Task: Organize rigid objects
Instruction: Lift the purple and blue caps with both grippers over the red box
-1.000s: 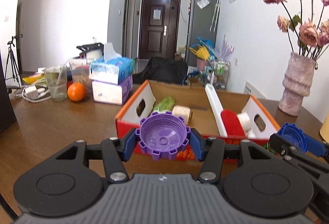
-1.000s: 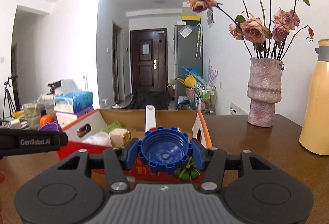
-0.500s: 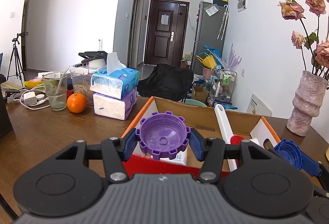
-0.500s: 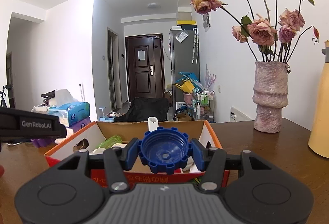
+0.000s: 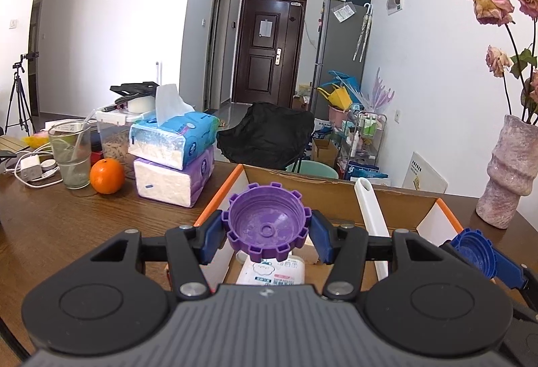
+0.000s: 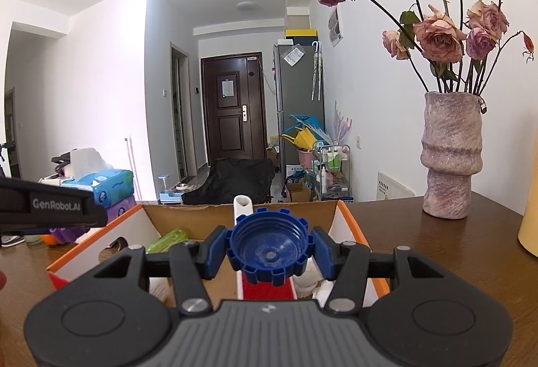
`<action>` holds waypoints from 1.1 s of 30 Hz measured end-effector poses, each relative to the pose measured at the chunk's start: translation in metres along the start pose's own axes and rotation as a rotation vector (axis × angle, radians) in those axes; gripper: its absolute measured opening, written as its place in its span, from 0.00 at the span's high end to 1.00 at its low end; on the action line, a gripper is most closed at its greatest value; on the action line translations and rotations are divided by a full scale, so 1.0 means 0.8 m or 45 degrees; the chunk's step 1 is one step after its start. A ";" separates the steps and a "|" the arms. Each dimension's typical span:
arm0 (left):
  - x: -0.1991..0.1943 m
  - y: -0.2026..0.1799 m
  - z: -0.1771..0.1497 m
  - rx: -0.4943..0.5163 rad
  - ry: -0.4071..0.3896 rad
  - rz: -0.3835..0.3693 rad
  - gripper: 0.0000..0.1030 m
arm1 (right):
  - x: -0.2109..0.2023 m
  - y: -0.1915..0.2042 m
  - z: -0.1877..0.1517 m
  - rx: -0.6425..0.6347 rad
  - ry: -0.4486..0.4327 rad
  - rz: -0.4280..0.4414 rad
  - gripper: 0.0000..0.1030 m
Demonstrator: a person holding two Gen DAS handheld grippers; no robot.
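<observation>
Two grippers clamped: left (image 5: 266, 230) on purple cap (image 5: 265, 225), "GenRobot.AI"; right (image 6: 268, 249) on blue cap (image 6: 269, 246)

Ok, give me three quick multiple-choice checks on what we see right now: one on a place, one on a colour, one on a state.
1. Where is the orange?
A. inside the cardboard box
B. on the table between the glass and the tissue packs
C. beside the vase

2. What colour is the cap in the left tool?
A. purple
B. red
C. yellow

3. What is the right tool doing?
A. hanging open and empty
B. gripping the white handle
C. shut on a blue cap

Answers: 1 B, it sits between the glass and the tissue packs; 2 A, the purple cap shows between its pads; 3 C, both pads press the blue cap above the cardboard box.
</observation>
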State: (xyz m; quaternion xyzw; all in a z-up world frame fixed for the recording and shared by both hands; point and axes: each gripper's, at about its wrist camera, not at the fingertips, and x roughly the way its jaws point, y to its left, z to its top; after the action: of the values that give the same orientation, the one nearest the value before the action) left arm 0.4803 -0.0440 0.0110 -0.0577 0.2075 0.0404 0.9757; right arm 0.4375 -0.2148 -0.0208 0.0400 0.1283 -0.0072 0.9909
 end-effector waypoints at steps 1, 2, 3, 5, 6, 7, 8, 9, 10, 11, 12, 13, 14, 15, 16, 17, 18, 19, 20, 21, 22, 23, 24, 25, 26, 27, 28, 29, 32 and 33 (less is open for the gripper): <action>0.003 0.000 0.001 0.002 0.003 -0.001 0.46 | 0.003 -0.001 0.000 -0.002 0.000 -0.002 0.48; 0.006 -0.001 0.001 0.003 0.006 -0.002 0.46 | 0.006 -0.001 0.001 -0.003 0.001 -0.005 0.48; 0.009 -0.002 0.001 0.005 0.008 -0.004 0.46 | 0.010 -0.002 0.001 -0.004 0.001 -0.008 0.48; 0.015 -0.004 0.002 0.012 0.012 -0.006 0.46 | 0.016 -0.004 0.002 -0.007 0.004 -0.014 0.48; 0.019 -0.004 0.003 0.015 0.014 -0.007 0.46 | 0.019 -0.003 0.002 -0.009 0.004 -0.018 0.48; 0.022 -0.005 0.003 0.019 0.015 -0.007 0.46 | 0.023 -0.004 0.002 -0.011 0.006 -0.020 0.48; 0.025 -0.006 0.004 0.023 0.016 -0.008 0.46 | 0.026 -0.004 0.002 -0.013 0.006 -0.023 0.48; 0.029 -0.006 0.005 0.026 0.018 -0.008 0.46 | 0.029 -0.005 0.002 -0.015 0.007 -0.025 0.48; 0.032 -0.006 0.005 0.029 0.019 -0.008 0.46 | 0.032 -0.005 0.003 -0.019 0.007 -0.027 0.48; 0.036 -0.006 0.006 0.032 0.020 -0.007 0.46 | 0.035 -0.004 0.003 -0.021 0.007 -0.028 0.48; 0.039 -0.007 0.006 0.036 0.021 -0.005 0.46 | 0.039 -0.005 0.003 -0.023 0.008 -0.028 0.48; 0.043 -0.008 0.006 0.040 0.023 -0.003 0.46 | 0.042 -0.005 0.003 -0.026 0.007 -0.028 0.48; 0.046 -0.008 0.007 0.044 0.025 -0.002 0.46 | 0.045 -0.006 0.004 -0.029 0.006 -0.029 0.48; 0.050 -0.009 0.007 0.047 0.026 -0.002 0.46 | 0.048 -0.006 0.004 -0.032 0.006 -0.030 0.48; 0.053 -0.010 0.007 0.050 0.027 -0.001 0.46 | 0.051 -0.007 0.004 -0.035 0.008 -0.031 0.48; 0.057 -0.011 0.008 0.055 0.029 -0.002 0.46 | 0.054 -0.008 0.004 -0.039 0.008 -0.033 0.48; 0.060 -0.011 0.008 0.060 0.030 -0.004 0.46 | 0.056 -0.008 0.004 -0.042 0.008 -0.034 0.48; 0.063 -0.012 0.008 0.066 0.030 -0.005 0.46 | 0.059 -0.009 0.004 -0.043 0.008 -0.034 0.48; 0.066 -0.013 0.009 0.073 0.030 -0.007 0.46 | 0.061 -0.009 0.004 -0.045 0.009 -0.034 0.48; 0.069 -0.014 0.009 0.079 0.030 -0.009 0.46 | 0.064 -0.009 0.004 -0.047 0.011 -0.032 0.48; 0.072 -0.015 0.010 0.085 0.029 -0.011 0.46 | 0.065 -0.009 0.005 -0.050 0.012 -0.031 0.48; 0.075 -0.016 0.010 0.092 0.030 -0.012 0.46 | 0.067 -0.009 0.005 -0.052 0.012 -0.030 0.48; 0.077 -0.018 0.010 0.098 0.030 -0.014 0.46 | 0.069 -0.008 0.005 -0.055 0.012 -0.030 0.48; 0.079 -0.019 0.010 0.104 0.030 -0.016 0.46 | 0.071 -0.008 0.006 -0.059 0.011 -0.029 0.48; 0.082 -0.020 0.011 0.110 0.030 -0.016 0.46 | 0.074 -0.008 0.006 -0.062 0.011 -0.027 0.48; 0.084 -0.021 0.011 0.116 0.029 -0.016 0.46 | 0.076 -0.009 0.007 -0.066 0.011 -0.025 0.48; 0.086 -0.022 0.011 0.120 0.029 -0.016 0.46 | 0.078 -0.008 0.007 -0.070 0.012 -0.024 0.48; 0.088 -0.023 0.011 0.125 0.029 -0.016 0.46 | 0.080 -0.007 0.007 -0.073 0.013 -0.022 0.48; 0.097 -0.024 0.012 0.137 0.032 -0.015 0.46 | 0.085 -0.005 0.006 -0.082 0.018 -0.014 0.48; 0.100 -0.024 0.013 0.141 0.034 -0.014 0.46 | 0.087 -0.004 0.006 -0.084 0.020 -0.012 0.48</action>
State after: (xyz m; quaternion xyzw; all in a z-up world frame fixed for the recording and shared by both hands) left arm 0.5593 -0.0576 -0.0106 -0.0053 0.2220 0.0229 0.9748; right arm 0.5063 -0.2188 -0.0342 0.0067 0.1366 -0.0072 0.9906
